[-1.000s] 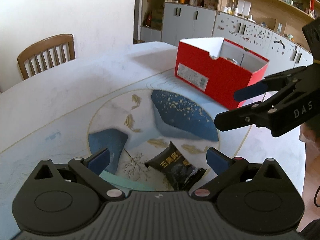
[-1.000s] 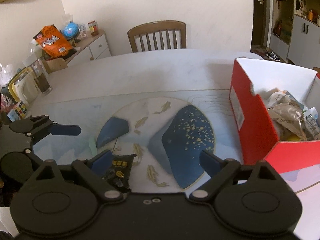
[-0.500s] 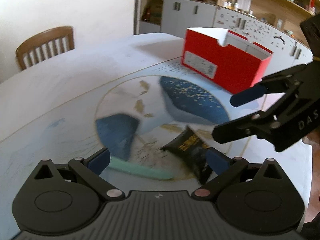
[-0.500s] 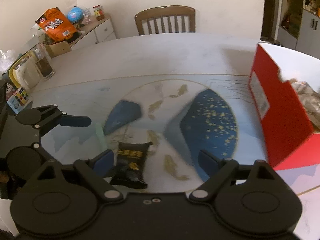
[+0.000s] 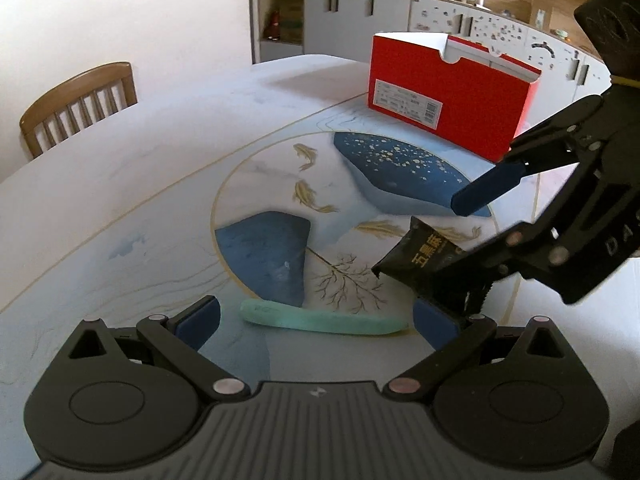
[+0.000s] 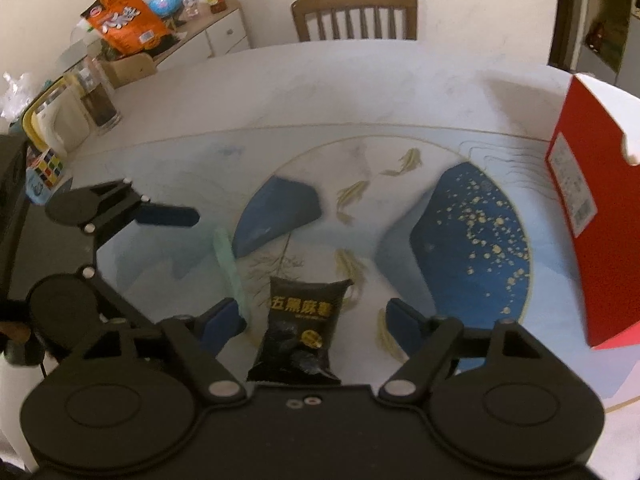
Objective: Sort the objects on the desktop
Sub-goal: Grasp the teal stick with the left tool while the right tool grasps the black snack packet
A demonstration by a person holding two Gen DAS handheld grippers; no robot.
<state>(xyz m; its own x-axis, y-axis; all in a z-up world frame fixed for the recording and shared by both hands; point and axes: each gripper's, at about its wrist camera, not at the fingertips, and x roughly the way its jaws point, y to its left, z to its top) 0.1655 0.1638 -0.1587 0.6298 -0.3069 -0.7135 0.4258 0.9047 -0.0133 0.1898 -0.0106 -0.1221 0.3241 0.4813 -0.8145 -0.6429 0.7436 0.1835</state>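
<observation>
While the right gripper (image 6: pixel 316 320) hung low over the tabletop (image 6: pixel 320 92), its jaws stood spread on either side of a black snack packet (image 6: pixel 300 332), having just been closing, with the packet between them but the pads not yet pressing on it. That packet (image 5: pixel 424 260) lay flat on the painted fish-and-leaf design, partly hidden in the left wrist view by the right gripper (image 5: pixel 476 248) reaching in from the right. Just beside the packet lay a pale green stick-shaped object (image 5: pixel 320 322), stretched across the gap in front of the left gripper (image 5: pixel 316 320), whose jaws were spread wide and touched nothing. At the far side of the tabletop stood a red cardboard box (image 5: pixel 444 96), open at the top, well apart from both objects. A wooden chair (image 6: pixel 354 14) stood behind the tabletop.
</observation>
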